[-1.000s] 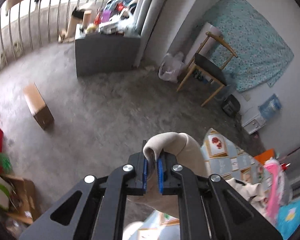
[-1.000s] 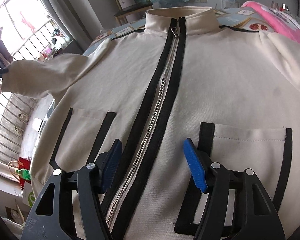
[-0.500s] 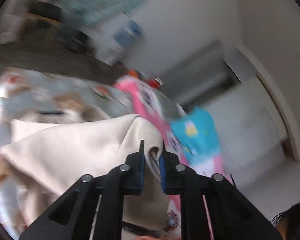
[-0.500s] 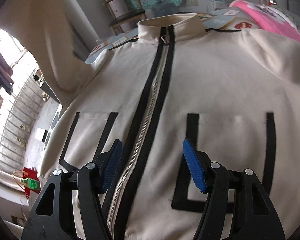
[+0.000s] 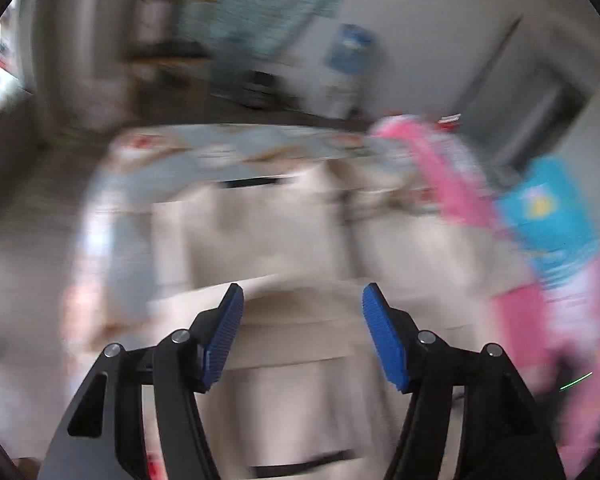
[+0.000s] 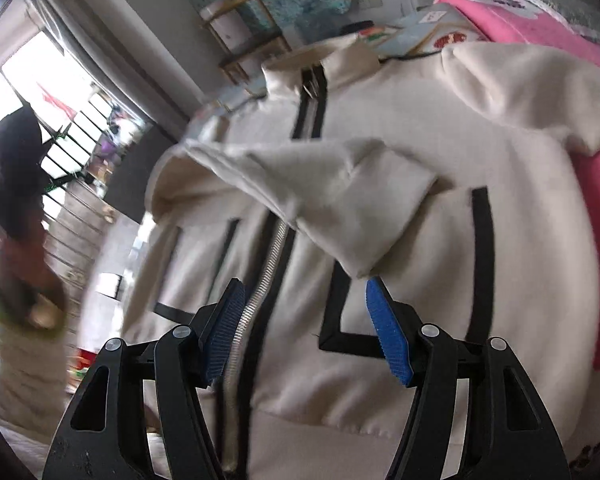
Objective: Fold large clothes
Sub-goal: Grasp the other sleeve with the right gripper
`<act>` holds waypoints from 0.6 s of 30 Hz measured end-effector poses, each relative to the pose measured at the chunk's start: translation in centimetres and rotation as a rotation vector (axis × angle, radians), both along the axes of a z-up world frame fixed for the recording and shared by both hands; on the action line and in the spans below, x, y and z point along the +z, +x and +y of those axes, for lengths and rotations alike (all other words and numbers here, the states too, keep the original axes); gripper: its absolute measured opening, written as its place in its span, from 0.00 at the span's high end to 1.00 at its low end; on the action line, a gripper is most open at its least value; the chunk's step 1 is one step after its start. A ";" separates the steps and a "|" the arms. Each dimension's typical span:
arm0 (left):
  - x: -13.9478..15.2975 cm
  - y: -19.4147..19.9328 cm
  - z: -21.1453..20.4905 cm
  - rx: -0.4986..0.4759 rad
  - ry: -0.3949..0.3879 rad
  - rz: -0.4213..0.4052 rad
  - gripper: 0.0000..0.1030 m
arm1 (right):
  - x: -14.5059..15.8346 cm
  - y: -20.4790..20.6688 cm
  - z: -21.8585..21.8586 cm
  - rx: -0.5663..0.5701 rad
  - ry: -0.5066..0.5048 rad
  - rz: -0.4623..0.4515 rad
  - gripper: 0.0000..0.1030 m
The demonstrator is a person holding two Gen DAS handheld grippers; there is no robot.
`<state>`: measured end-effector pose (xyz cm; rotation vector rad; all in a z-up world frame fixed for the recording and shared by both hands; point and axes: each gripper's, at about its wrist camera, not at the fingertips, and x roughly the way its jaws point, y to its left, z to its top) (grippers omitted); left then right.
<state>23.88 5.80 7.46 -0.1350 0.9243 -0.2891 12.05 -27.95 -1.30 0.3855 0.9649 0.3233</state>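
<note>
Left gripper [image 5: 302, 316] jaws opening, sleeve [image 6: 340, 192] dropped across jacket [image 6: 420, 300] chest, 12 o'clock from right gripper [image 6: 304, 304], unclenched, empty; one sleeve folded.

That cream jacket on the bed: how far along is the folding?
Barely begun. One sleeve already lies folded across the chest of the jacket, over the zip. In hand: nothing; the left tongs are opening with no cloth between them, and the right tongs hover open above the zip. Left to do: the other sleeve, bunched by the pink cloth, and folding the body.
</note>
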 end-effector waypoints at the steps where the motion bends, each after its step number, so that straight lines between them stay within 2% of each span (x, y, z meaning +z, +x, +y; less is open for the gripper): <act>1: -1.1 -0.6 0.6 0.021 0.048 0.004 0.41 | 0.4 0.2 -0.5 0.001 0.023 -0.001 0.41; 2: -2.3 -1.1 1.1 0.033 0.083 0.018 0.41 | 0.9 0.8 -0.9 0.003 0.052 0.001 0.41; 4: -5.1 -2.8 2.0 0.030 0.103 0.063 0.41 | 1.1 2.6 -1.6 0.008 0.119 0.031 0.41; 6: -7.2 -4.0 1.8 0.030 0.143 0.072 0.41 | 0.7 4.9 -1.5 0.020 0.175 0.073 0.42; 8: -9.1 -5.2 1.3 0.038 0.215 0.065 0.41 | -0.1 6.9 -1.3 0.008 0.206 0.119 0.48; 11: -10.1 -5.8 0.8 0.053 0.257 0.053 0.41 | -1.8 8.8 -2.2 -0.094 0.200 0.201 0.52; 14: -10.7 -5.7 0.4 0.056 0.276 0.037 0.41 | -3.2 8.4 -3.6 -0.195 0.221 0.236 0.55; 18: -11.3 -5.4 0.0 0.034 0.322 0.017 0.41 | -5.4 8.5 -4.6 -0.261 0.220 0.298 0.69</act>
